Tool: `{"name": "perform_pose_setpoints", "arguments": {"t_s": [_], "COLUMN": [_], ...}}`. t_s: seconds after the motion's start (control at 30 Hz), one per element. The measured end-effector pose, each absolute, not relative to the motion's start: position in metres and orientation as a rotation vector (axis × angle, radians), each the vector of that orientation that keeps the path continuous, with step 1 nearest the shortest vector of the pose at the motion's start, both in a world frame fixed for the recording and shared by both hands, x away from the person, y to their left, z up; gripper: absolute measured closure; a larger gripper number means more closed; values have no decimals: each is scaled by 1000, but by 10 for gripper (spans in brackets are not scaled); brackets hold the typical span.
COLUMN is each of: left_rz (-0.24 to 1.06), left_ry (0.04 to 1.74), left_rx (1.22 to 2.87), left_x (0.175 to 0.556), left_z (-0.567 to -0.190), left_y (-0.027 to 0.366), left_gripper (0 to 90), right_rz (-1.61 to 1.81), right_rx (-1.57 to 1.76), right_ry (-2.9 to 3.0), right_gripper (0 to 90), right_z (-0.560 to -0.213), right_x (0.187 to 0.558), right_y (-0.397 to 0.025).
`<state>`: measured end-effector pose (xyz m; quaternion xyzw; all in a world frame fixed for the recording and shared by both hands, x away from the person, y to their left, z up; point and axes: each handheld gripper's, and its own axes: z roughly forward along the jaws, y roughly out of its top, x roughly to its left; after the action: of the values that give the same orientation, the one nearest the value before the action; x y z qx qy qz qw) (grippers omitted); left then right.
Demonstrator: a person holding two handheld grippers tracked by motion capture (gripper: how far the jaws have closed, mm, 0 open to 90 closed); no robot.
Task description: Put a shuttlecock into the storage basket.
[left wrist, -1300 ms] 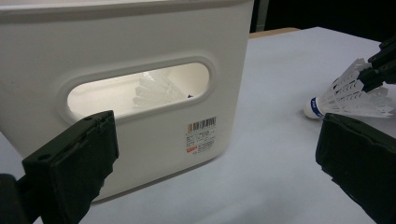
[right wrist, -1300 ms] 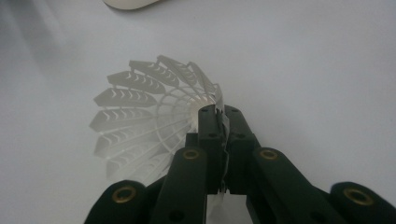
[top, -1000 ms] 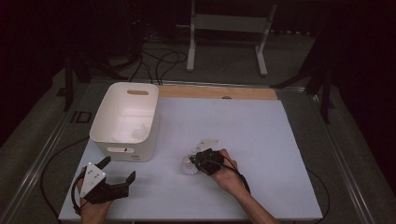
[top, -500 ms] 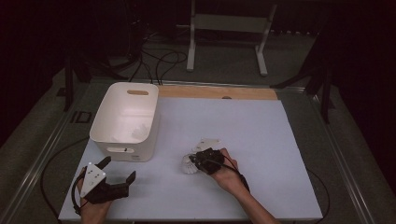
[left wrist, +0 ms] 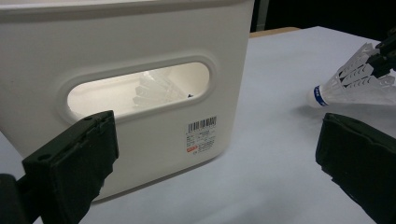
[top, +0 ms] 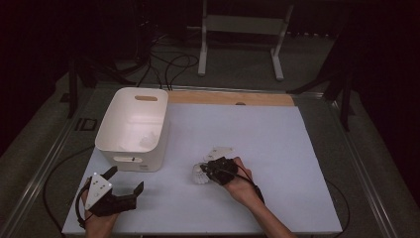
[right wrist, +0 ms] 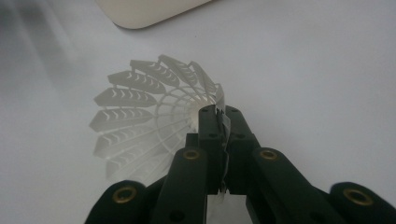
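Bin [top: 132, 130] sat back-left on the table [top: 277, 148] w/ one shuttlecock [top: 146, 141] inside — another shuttlecock [top: 199, 174] lay just right of it.

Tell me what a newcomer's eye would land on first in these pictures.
First, the white shuttlecock near the middle of the pale table, its skirt rim pinched in the shut jaws of the right gripper. Next, the white bin at the table's left, with another shuttlecock visible through its handle slot. The left gripper hangs open in front of the bin.
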<state>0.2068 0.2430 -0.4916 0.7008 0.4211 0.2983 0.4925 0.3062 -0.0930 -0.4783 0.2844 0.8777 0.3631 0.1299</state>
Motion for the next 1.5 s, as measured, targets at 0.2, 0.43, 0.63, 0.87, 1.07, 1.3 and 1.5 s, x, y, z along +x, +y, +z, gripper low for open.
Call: {"name": "perform_pose_setpoints", "arguments": {"t_s": [0.2,0.43,0.63,0.87,1.07,1.3,1.5], "left_rz": [724,724,723,723,723,722,721], "left_ry": [1022,1022,1023,1023,1023,1023,1023], "left_rx": [1701,1701,1700,1701,1700,1701,1701], "left_x": [207,207,207,207,207,207,207], "left_z": [-492,-492,-492,-492,-492,-492,-492], "left_y": [243,243,243,243,243,243,243], "left_gripper": [0,0,0,0,0,0,0], "right_rz": [1061,1062,1066,1076,1081,1092,1097], "right_rx": [826,822,825,814,811,805,805], "right_ry": [2551,2547,2543,2530,2521,2510,2502], "right_gripper": [877,878,879,878,879,879,879], "right_z": [-478,-477,-475,-468,-464,-459,-455], "right_x": [306,306,305,305,305,306,308], "right_y": [-93,-93,-94,-94,-94,-94,-96]}}
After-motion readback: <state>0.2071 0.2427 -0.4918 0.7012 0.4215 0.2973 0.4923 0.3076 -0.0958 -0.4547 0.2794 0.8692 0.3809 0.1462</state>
